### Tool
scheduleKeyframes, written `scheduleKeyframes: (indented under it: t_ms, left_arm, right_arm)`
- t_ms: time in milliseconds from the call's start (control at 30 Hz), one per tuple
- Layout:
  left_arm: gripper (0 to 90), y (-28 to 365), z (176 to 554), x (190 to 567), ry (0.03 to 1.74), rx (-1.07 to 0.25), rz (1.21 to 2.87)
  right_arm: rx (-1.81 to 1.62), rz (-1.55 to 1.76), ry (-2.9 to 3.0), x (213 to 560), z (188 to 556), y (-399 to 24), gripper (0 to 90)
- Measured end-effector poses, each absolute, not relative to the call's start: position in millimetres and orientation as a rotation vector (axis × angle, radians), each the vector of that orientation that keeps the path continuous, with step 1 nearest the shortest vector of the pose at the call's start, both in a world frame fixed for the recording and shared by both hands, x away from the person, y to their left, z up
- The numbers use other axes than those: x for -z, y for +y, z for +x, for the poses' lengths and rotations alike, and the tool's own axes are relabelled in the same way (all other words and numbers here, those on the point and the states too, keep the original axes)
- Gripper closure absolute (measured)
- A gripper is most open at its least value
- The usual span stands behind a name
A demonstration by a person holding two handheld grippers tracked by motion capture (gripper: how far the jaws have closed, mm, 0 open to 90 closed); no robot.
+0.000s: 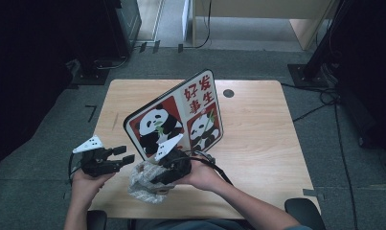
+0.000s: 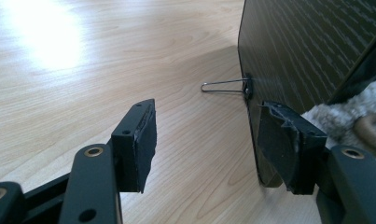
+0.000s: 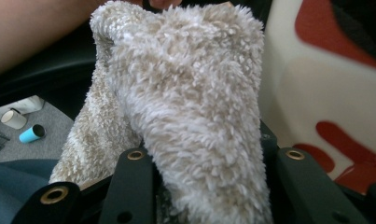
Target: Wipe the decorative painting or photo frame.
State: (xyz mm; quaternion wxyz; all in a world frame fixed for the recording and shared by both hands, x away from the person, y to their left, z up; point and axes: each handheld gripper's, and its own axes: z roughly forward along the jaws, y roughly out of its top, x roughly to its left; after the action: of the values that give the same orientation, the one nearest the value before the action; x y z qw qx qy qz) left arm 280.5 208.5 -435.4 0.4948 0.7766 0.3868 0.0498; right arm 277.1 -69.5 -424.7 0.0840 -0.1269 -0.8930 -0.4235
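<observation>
Cloth [image 3: 185, 107] clamped in R gripper [image 3: 209, 186], beside panda board [image 1: 176, 115].

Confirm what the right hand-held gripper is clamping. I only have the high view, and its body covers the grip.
Observer: The right hand-held gripper is shut on a fluffy beige cloth; the pile bulges up between its jaws.
Operator: And the left one, is it on the panda board?
Observer: No. The left hand-held gripper is open, with bare table between its jaws; one jaw sits close beside the edge of the panda board.
Operator: What keeps the board upright?
Observer: A thin wire stand juts from its dark back toward the tabletop.
</observation>
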Motion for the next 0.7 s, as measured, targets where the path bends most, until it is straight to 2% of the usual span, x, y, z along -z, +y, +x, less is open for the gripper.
scheduleKeyframes:
  t_ms: [700]
  left_arm:
    - [39.7,202.3,274.2,423.8,0.913,-0.103,1.847]
  right_arm:
    - [1.256,-0.369,-2.664,461.7,270.4,-78.9,63.6]
